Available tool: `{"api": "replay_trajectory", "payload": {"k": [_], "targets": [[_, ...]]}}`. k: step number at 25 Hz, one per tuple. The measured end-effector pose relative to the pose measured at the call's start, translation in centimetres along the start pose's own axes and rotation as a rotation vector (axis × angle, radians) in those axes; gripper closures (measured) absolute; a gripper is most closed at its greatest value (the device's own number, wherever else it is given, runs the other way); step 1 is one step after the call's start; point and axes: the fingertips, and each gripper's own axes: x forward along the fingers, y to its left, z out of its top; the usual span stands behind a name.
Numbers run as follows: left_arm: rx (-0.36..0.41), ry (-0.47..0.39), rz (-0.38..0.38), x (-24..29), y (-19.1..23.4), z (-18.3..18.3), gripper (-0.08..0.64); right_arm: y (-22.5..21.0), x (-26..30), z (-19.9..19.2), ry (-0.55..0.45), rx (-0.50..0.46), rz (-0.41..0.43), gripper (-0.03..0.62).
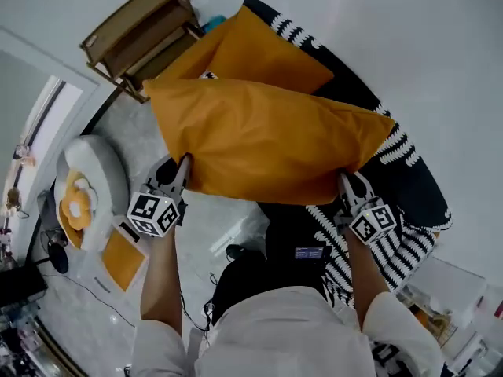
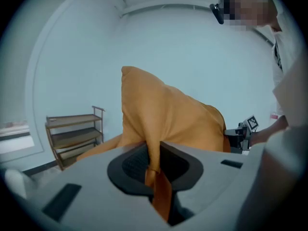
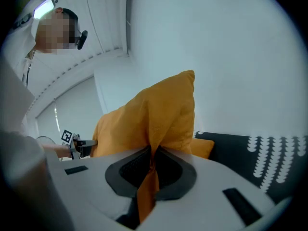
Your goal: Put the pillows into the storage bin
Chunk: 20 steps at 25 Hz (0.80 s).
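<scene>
Held pillow (image 1: 259, 140): orange, up in the air in front of the person, stretched between both tongs.
Left tongs (image 1: 185, 163): clenched on the held pillow's near left corner, with a fold of orange cloth pinched between the jaws.
Right tongs (image 1: 344, 179): clenched on the near right corner in the same way.
Second pillow (image 1: 251, 49): also orange, lying behind the held one on a black cloth (image 1: 413, 183) with white markings.
Wooden shelf (image 1: 137, 34): against the wall, left of the second pillow.
</scene>
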Motion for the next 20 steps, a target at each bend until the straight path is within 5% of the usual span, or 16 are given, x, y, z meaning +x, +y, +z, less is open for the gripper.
{"api": "replay_trajectory", "payload": {"k": [4, 10, 20], "targets": [[0.009, -0.108, 0.162, -12.7, 4.4, 2.8, 0.505, 10.3, 4.7, 3.0, -0.024, -0.072, 0.181, 0.548], [-0.007, -0.222, 0.384, -31.2, 8.1, 2.3, 0.503, 26.1, 9.2, 3.7, -0.040, -0.142, 0.413, 0.548], [-0.074, -0.304, 0.761, -58.9, 9.2, -3.7, 0.505, 51.3, 12.4, -2.1, 0.063, -0.203, 0.785, 0.551]]}}
